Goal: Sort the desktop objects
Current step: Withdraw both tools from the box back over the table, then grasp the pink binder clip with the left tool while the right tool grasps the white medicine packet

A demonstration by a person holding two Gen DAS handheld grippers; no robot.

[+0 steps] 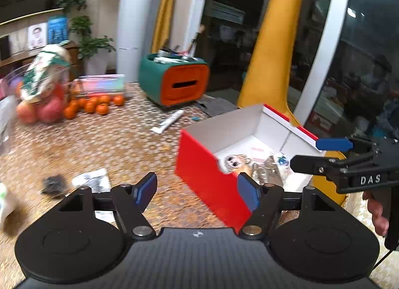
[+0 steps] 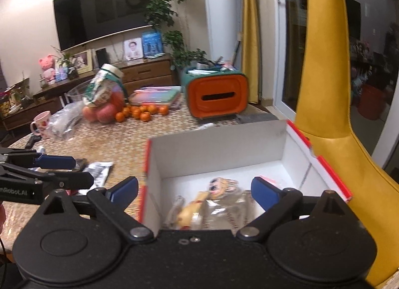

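Grippers hang empty over the red box (image 2: 146,164), both with jaws apart.
Left gripper (image 1: 197,189) hovers at its near left wall, right gripper (image 2: 194,189) above the toy figure (image 2: 219,185) and clear packets (image 2: 224,211) inside.

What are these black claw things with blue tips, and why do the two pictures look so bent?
They are two hand-held grippers; a person squeezes one in each hand, and each carries a wide-angle camera looking along its fingers, which bends the view. One picture comes from the left gripper, the other from the right gripper. Both stand open and hold nothing. Just ahead is a red and white box with a small cartoon figure and clear wrappers inside. On the patterned table lie oranges, a white tube, a printed packet and a teal and orange organiser.
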